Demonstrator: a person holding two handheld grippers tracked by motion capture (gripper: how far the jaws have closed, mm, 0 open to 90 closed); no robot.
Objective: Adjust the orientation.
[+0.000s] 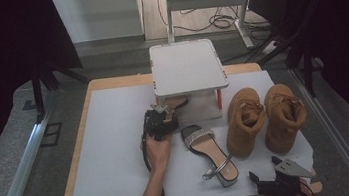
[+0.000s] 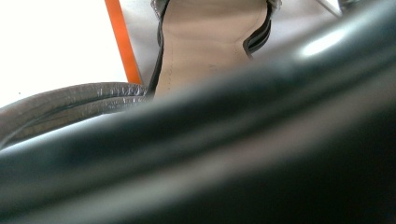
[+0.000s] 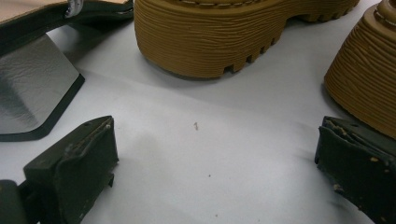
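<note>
Left claw clamped on one sandal — sliding it under the white rack. Right claw resting apart on the worktop. Next — push deeper, then release.

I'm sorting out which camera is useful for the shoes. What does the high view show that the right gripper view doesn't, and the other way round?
High view alone: the small white rack, the left gripper putting a sandal under it, and both boots from above.

Right gripper view alone: the ridged boot sole close up, the silver block heel of the other sandal, and its open jaws with nothing between them.

Shared: the boots, the sandal lying on the table, the white table top.
</note>
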